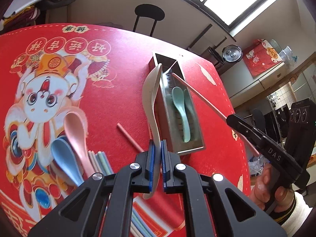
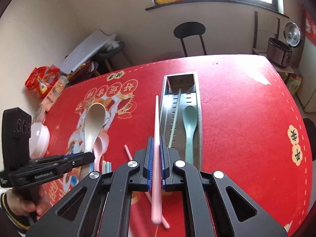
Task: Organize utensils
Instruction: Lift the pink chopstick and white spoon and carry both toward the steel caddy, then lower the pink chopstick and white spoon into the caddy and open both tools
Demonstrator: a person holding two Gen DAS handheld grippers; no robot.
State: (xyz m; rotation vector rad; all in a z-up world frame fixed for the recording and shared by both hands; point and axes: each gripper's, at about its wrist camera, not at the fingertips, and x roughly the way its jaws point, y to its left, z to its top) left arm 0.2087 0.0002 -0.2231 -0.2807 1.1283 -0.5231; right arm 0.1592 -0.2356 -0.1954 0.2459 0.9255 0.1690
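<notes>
Beige plastic fills my left wrist view: my left gripper is clamped on the handle of a beige spoon, whose bowl hangs over the near wall of the steel organizer tray. Inside the tray lies one mint spoon. On the red tablecloth wait one pink spoon, one blue spoon, a lone pink chopstick and a bundle of pastel chopsticks too overlapped to count. To land my spoon well, I judge I should bring it over the spoon compartment, line it up with the mint one and lower before letting go.

From the right wrist, my right gripper is clamped on a second pink chopstick, its tip aimed beside the tray. One green chopstick already lies in the narrow left compartment; I would swing mine parallel to it, keeping clear of my other hand's spoon.
</notes>
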